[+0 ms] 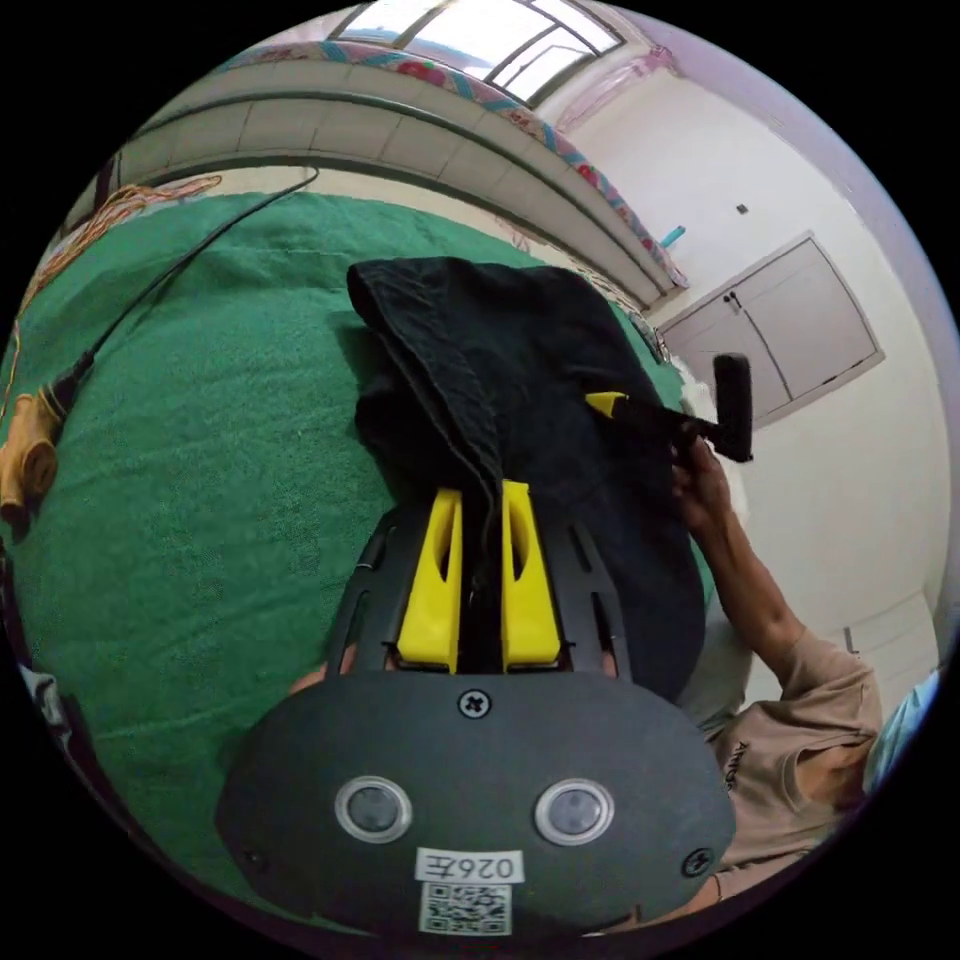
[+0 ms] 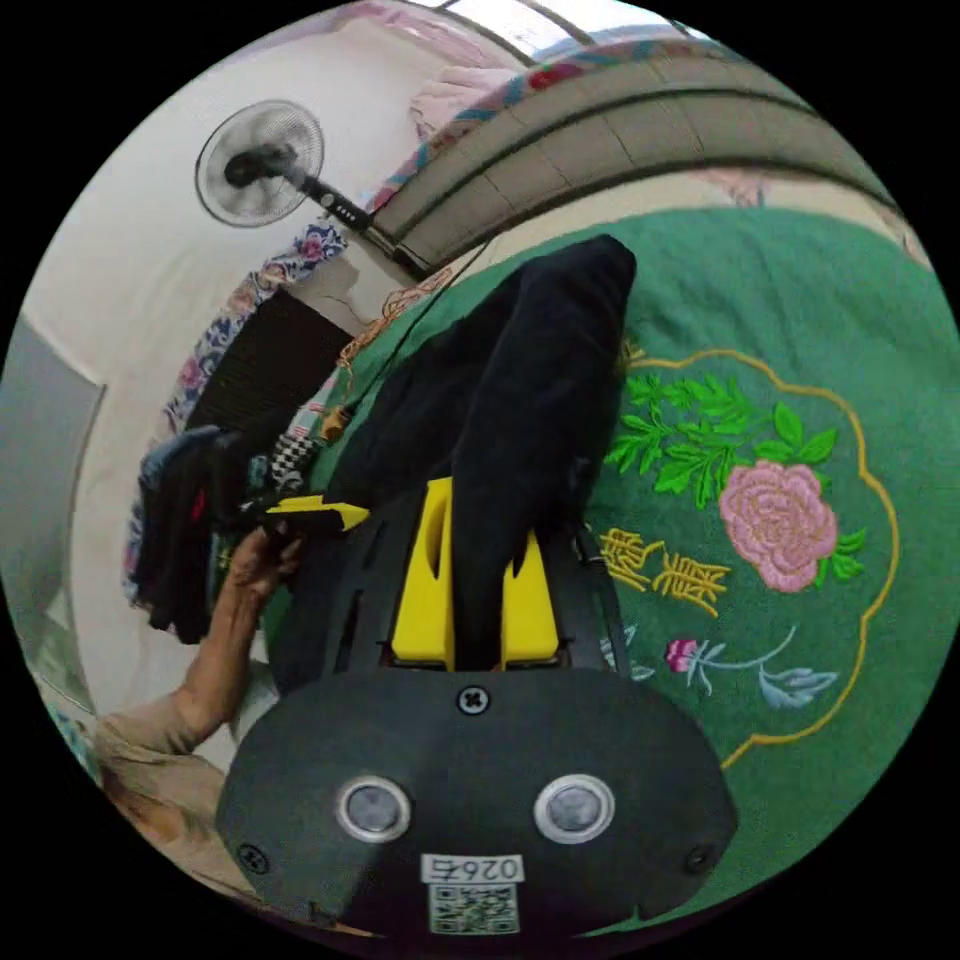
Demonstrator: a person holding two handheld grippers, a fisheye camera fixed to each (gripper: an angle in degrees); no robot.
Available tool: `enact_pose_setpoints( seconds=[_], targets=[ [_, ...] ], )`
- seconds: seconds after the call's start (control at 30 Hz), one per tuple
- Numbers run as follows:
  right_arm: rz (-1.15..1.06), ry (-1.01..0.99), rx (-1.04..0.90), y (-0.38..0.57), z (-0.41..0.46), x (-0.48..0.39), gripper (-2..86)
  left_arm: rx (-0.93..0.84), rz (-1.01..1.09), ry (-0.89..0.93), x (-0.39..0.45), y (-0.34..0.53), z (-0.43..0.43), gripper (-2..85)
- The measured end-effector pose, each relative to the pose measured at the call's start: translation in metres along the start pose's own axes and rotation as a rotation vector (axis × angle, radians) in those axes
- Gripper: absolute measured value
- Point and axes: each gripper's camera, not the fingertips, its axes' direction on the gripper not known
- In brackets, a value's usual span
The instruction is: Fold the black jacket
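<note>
Left gripper view first: the left gripper has its two yellow jaws drawn together on a ridge of the black jacket, which rises straight ahead of the jaw tips and hangs in a bunched fold above the green blanket. Off to this tool's right, the right gripper bites the same cloth from the side, its handle in a hand. To the left of the jaws a black cable crosses the blanket.

Right gripper view: the right gripper is also clamped on the black jacket, a thick fold passing between its jaws and standing ahead of them. The left gripper shows to this tool's left, held by a hand. To the right lies the green blanket with its embroidered pink flower.

Count: one jacket, two grippers, one blanket, one cable.

Risk, as I judge it: both holds sit on bunched layers, so a thin layer could slip free as the cloth is laid down, leaving a crooked fold. A trailing hem might also drag toward the cable.
</note>
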Motion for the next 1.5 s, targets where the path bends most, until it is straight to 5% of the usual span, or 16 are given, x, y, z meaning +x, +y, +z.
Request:
enact_pose_setpoints(
  seconds=[0.23, 0.37, 0.53, 0.8, 0.97, 1.1, 1.17, 1.23, 1.3, 1.4, 1.5],
  targets=[
    [-0.577, 0.465, 0.235, 0.093, -0.041, -0.263, 1.8, 0.211, 0.08, -0.057, 0.06, 0.07, -0.014, 5.6],
    [-0.709, 0.556, 0.357, 0.152, -0.073, -0.364, 1.7, 0.407, 0.204, -0.106, 0.125, 0.131, -0.063, 5.5],
    [-0.733, 0.301, 0.488, 0.217, -0.146, -0.484, 1.7, 0.669, 0.272, -0.265, 0.208, 0.244, -0.133, 5.4],
    [-0.85, -0.257, 0.644, 0.26, -0.203, -0.638, 1.7, 0.944, 0.35, -0.775, 0.326, 0.423, -0.291, 5.4],
    [-0.799, -0.51, 0.659, 0.226, -0.175, -0.729, 1.8, 0.736, 0.25, -1.059, 0.343, 0.42, -0.375, 5.6],
    [-0.576, -0.502, 0.583, 0.169, -0.101, -0.771, 2.5, 0.47, 0.04, -1.07, 0.27, 0.345, -0.406, 7.0],
    [-0.437, -0.434, 0.466, 0.135, -0.05, -0.768, 3.2, 0.385, -0.062, -1.06, 0.212, 0.308, -0.388, 7.8],
    [-0.236, -0.306, 0.091, 0.093, 0.025, -0.743, 4.1, 0.22, -0.193, -1.045, 0.144, 0.277, -0.347, 8.4],
    [-0.205, -0.374, -0.011, 0.087, 0.048, -0.716, 4.0, -0.076, -0.265, -1.033, 0.078, 0.253, -0.277, 9.7],
    [-0.265, -0.6, 0.05, 0.091, 0.029, -0.678, 3.1, -0.103, -0.13, -1.26, 0.101, 0.244, -0.248, 9.5],
    [-0.345, -0.403, 0.223, 0.105, -0.017, -0.672, 0.7, -0.081, -0.089, -1.387, 0.127, 0.247, -0.234, 7.7]
  ],
)
